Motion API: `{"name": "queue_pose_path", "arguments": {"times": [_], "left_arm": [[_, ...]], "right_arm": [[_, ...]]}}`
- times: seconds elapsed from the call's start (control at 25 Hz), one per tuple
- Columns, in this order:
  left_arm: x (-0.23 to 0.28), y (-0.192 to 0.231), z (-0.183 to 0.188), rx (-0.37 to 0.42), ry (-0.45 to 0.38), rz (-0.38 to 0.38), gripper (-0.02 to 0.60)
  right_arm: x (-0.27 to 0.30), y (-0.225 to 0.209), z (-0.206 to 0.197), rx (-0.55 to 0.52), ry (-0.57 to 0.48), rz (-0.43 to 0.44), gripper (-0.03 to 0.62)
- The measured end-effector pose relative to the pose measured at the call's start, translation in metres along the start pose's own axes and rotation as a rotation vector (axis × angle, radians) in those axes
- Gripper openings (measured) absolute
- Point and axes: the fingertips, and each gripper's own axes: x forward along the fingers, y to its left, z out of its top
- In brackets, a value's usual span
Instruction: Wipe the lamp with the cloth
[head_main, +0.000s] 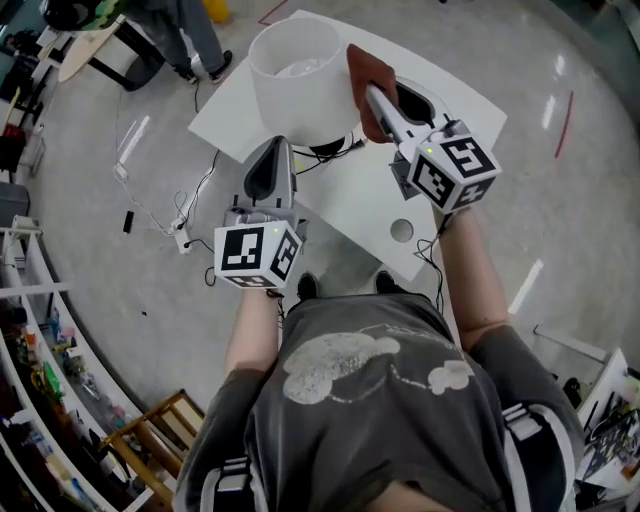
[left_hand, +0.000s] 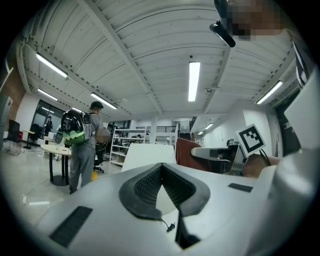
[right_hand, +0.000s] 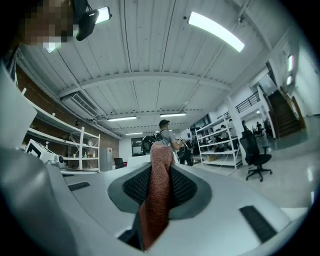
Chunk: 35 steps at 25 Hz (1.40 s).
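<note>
A lamp with a white drum shade (head_main: 295, 85) stands on the white table (head_main: 360, 200). My right gripper (head_main: 372, 95) is shut on a reddish-brown cloth (head_main: 365, 85), which lies against the right side of the shade. In the right gripper view the cloth (right_hand: 157, 195) hangs pinched between the dark pads of that gripper (right_hand: 159, 170). My left gripper (head_main: 275, 145) hovers at the near side of the lamp, below the shade, shut and holding nothing. The left gripper view looks past its jaws (left_hand: 161, 167) at the shade (left_hand: 147, 155) and the cloth (left_hand: 186, 152).
A person with a backpack (head_main: 190, 40) stands beyond the table's far left corner. Cables and a power strip (head_main: 185, 225) lie on the floor to the left. The table has a round hole (head_main: 401, 230) near its front edge. Shelving (head_main: 40, 340) lines the left.
</note>
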Motion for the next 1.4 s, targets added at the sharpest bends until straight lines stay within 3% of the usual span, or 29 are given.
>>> {"name": "queue_pose_path", "arguments": {"times": [0.24, 0.76, 1.08, 1.4], "left_arm": [[0.01, 0.025, 0.014, -0.023, -0.001, -0.129, 0.008], [0.0, 0.04, -0.015, -0.075, 0.075, -0.357, 0.008], [-0.018, 0.043, -0.039, -0.1, 0.147, -0.42, 0.008], [-0.033, 0.034, -0.054, -0.096, 0.191, -0.396, 0.008]], "right_arm": [[0.016, 0.023, 0.006, -0.01, -0.006, -0.095, 0.086], [-0.003, 0.06, -0.064, 0.015, 0.07, -0.297, 0.086], [-0.012, 0.085, -0.122, 0.077, 0.166, -0.349, 0.086], [-0.022, 0.1, -0.148, 0.134, 0.201, -0.32, 0.086]]}}
